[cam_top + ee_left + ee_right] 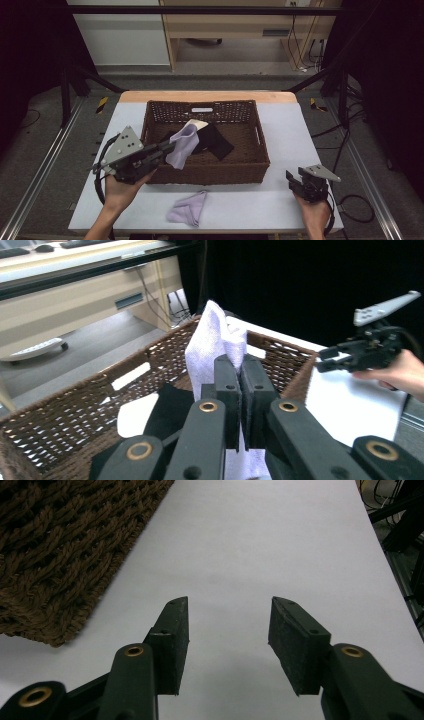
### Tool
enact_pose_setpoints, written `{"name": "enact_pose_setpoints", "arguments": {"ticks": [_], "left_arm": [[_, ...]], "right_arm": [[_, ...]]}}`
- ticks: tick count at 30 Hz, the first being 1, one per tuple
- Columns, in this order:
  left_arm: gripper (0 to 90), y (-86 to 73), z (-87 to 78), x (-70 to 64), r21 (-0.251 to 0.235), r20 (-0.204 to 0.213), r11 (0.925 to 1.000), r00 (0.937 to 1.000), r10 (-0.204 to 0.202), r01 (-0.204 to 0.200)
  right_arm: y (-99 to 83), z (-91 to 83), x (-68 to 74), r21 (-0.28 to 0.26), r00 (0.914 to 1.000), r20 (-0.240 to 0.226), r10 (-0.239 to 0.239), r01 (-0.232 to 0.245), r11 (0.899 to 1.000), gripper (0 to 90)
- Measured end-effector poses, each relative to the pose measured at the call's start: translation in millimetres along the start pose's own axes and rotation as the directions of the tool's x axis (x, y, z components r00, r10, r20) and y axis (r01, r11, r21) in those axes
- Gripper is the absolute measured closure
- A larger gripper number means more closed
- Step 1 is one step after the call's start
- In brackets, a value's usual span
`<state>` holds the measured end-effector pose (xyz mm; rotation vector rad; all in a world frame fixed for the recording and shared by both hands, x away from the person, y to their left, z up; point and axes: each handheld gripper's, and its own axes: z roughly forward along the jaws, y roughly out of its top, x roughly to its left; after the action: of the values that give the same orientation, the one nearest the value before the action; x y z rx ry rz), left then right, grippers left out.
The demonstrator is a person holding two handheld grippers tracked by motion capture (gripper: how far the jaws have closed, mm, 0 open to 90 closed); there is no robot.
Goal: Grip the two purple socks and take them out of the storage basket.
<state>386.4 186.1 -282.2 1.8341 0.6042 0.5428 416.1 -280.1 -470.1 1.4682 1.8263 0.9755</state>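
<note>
The left gripper (167,147) is clamped on a lilac cloth (181,145), holding it over the near-left part of the woven basket (257,150). A black cloth (216,141) lies inside the basket. A 2nd lilac cloth (188,208) lies on the white table (287,130) in front of the basket. To the basket's right, the right gripper (227,630) hovers with its jaws apart over bare table.

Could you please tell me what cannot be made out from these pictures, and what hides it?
- Basket floor, high view: partly covered by the black cloth and the lifted purple cloth.
- White item, high view: mostly behind the purple cloth; cannot tell what it is.
- Purple cloth's lower end, left gripper view: hidden behind the left hand-held gripper.
- Basket, right gripper view: cut off by the edge.
</note>
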Motion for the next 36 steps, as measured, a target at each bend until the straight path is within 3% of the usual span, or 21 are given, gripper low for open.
{"name": "enact_pose_setpoints", "arguments": {"ticks": [10,19,26,36], "left_arm": [[87.0,-26.2,-14.9,-23.8,0.022,0.056,0.9997,0.9984,0.005,-0.006],[87.0,-67.2,-5.6,-29.1,0.098,0.092,0.9942,0.9943,-0.054,0.045],[87.0,-89.0,5.3,-32.1,0.171,0.089,0.9843,0.9943,-0.059,0.043],[87.0,-119.6,24.8,-27.8,0.260,0.075,0.9633,0.9932,-0.089,0.067]], "right_arm": [[-0.2,-0.6,2.1,-0.001,1.0000,-0.002,-0.009,0.009,1.000,50.7],[-1.1,-0.9,3.3,0.003,1.0000,-0.001,-0.009,0.009,1.000,50.5],[-2.3,-0.8,3.4,0.003,0.9999,-0.001,-0.013,0.013,1.000,49.6],[-4.2,-0.2,4.1,0.006,0.9999,0.000,-0.012,0.012,1.000,49.7]]}}
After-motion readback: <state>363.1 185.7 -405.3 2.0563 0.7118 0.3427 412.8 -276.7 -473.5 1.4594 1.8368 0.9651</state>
